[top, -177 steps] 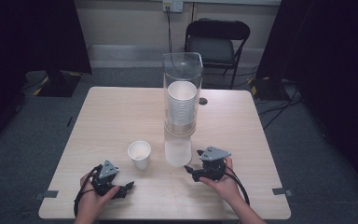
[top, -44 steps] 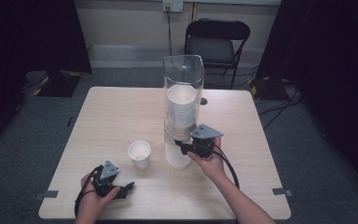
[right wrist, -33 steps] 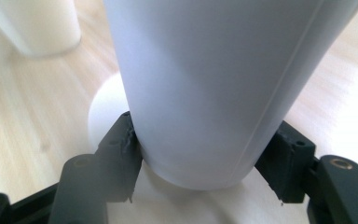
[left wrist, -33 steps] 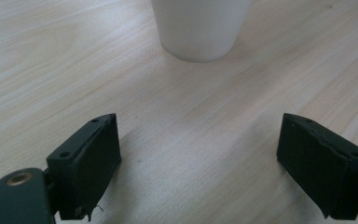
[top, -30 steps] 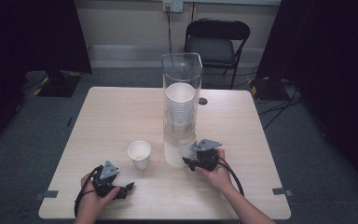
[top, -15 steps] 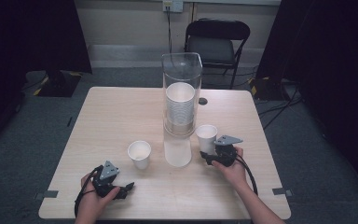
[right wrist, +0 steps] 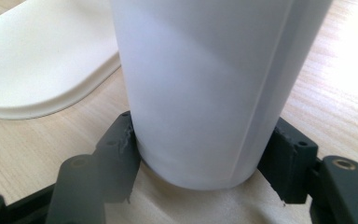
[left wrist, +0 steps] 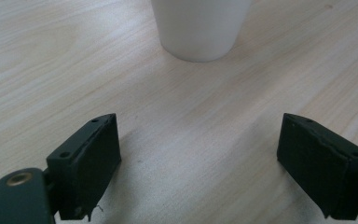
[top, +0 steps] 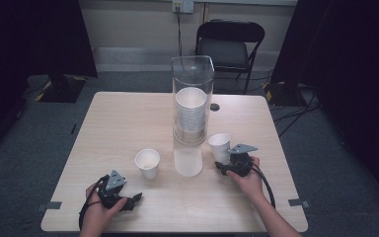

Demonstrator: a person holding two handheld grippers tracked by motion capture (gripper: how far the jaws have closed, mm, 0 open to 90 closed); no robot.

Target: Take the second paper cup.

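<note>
the right gripper (top: 225, 165) clamps the lower wall of a white paper cup (top: 219, 147), one black jaw pressed to each side near the base, the cup upright and just beside the tall clear plastic cup dispenser (top: 192, 101) at the middle of the pale wood-grain table (top: 123, 123); the low grip appears chosen to keep the thin wall from buckling and the mouth up. in the right gripper view the same cup (right wrist: 205, 88) stands over the tabletop with the dispenser's cream base (right wrist: 42, 65) close at one side. a stack of white cups (top: 191, 111) sits inside the tube, so the held cup has likely come from its bottom opening. the left gripper (top: 128, 201) rests near the table's front edge, jaws spread wide and empty, facing a second white paper cup (top: 148, 163) set upright well short of it. no brand, label or writing is legible on any cup or the dispenser.
</note>
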